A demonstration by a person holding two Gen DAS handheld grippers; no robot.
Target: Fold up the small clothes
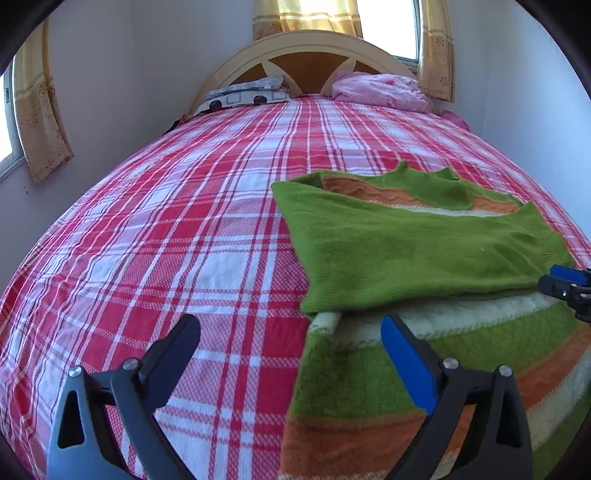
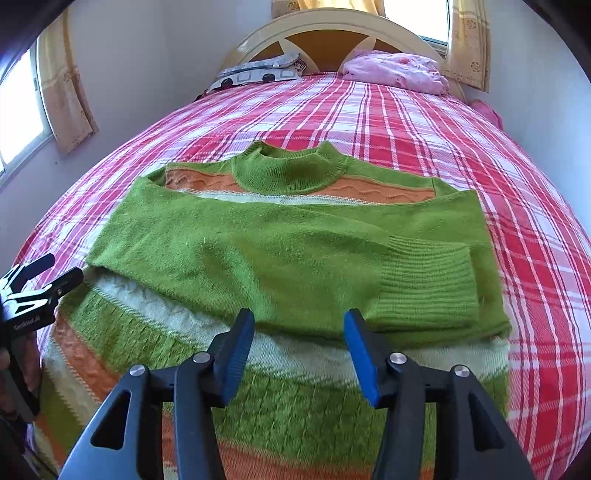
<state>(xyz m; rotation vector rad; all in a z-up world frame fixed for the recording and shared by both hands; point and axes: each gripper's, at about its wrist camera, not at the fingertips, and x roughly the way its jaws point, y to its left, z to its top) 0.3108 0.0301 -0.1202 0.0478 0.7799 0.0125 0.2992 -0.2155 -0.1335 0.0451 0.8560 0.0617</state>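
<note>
A green sweater point(image 2: 288, 258) with orange and cream stripes lies flat on the bed, collar away from me, both sleeves folded across its chest. It also shows in the left wrist view point(image 1: 417, 251). My right gripper point(image 2: 299, 332) is open and empty, just above the striped lower body near the folded sleeve's edge. My left gripper point(image 1: 291, 332) is open and empty, straddling the sweater's left edge, one finger over the bedsheet. The left gripper shows at the left edge of the right wrist view point(image 2: 40, 280); the right gripper shows at the right edge of the left wrist view point(image 1: 569, 284).
The bed has a red and white plaid sheet point(image 1: 166, 221). A patterned pillow point(image 2: 258, 74) and a pink bundle of bedding point(image 2: 399, 70) lie by the headboard point(image 2: 332, 33). Walls and curtained windows flank the bed.
</note>
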